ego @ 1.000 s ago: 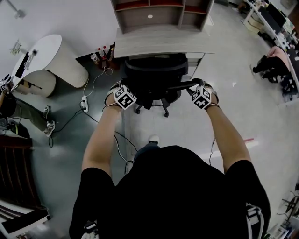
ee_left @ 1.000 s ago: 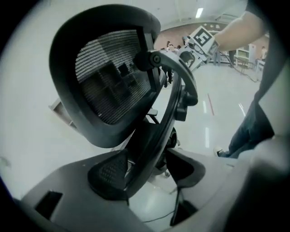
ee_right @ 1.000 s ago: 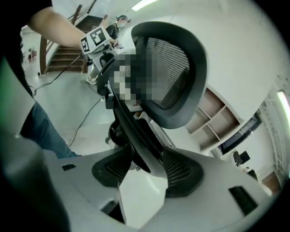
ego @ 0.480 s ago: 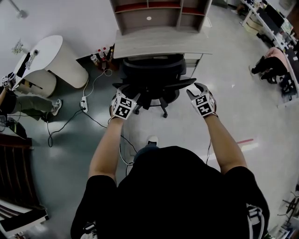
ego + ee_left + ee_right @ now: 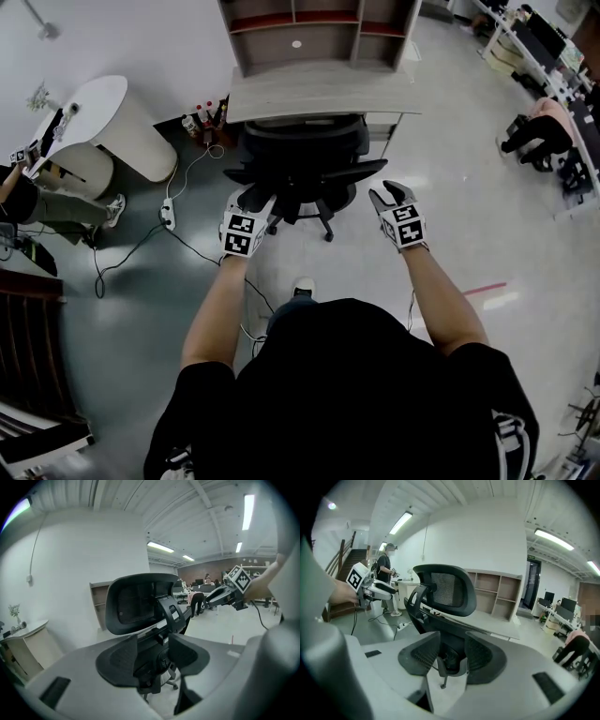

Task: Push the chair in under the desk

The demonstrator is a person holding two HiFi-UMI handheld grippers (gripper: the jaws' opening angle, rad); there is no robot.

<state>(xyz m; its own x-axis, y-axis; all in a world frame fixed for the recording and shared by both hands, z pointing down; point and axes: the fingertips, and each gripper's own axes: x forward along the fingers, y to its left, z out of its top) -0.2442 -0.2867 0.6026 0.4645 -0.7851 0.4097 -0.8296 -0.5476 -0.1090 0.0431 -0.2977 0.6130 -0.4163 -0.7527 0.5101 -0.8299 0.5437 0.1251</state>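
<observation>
Grey polished floor [image 5: 450, 141], open office. Pale wooden counter [image 5: 319, 94] at top of the head view, with a shelf unit [image 5: 319, 28] standing on its rear part. Black mesh chair [image 5: 305, 155] stands hard up against the counter's front edge, backrest toward the person. Both armrests stick out to either side and the wheeled base shows on the floor on the near side; the seat itself is not visible from above. Left gripper [image 5: 255, 200] is held near the chair's left armrest end and the right gripper [image 5: 386, 195] near the right armrest end, both pointing toward the chair and slightly down. No contact with the chair shows in any view. Left gripper view: jaws apart at a moderate gap, having just been closing; nothing lies between the pads, and the chair back shows beyond the gap. Right gripper view: jaws apart, somewhat narrower, also just been closing; again nothing is gripped and the chair is seen past the gap. White power strip [image 5: 169, 208] with trailing cables lies on the floor left of the chair. White rounded table [image 5: 103, 112] stands further left, with a person [image 5: 385, 573] beside it.
</observation>
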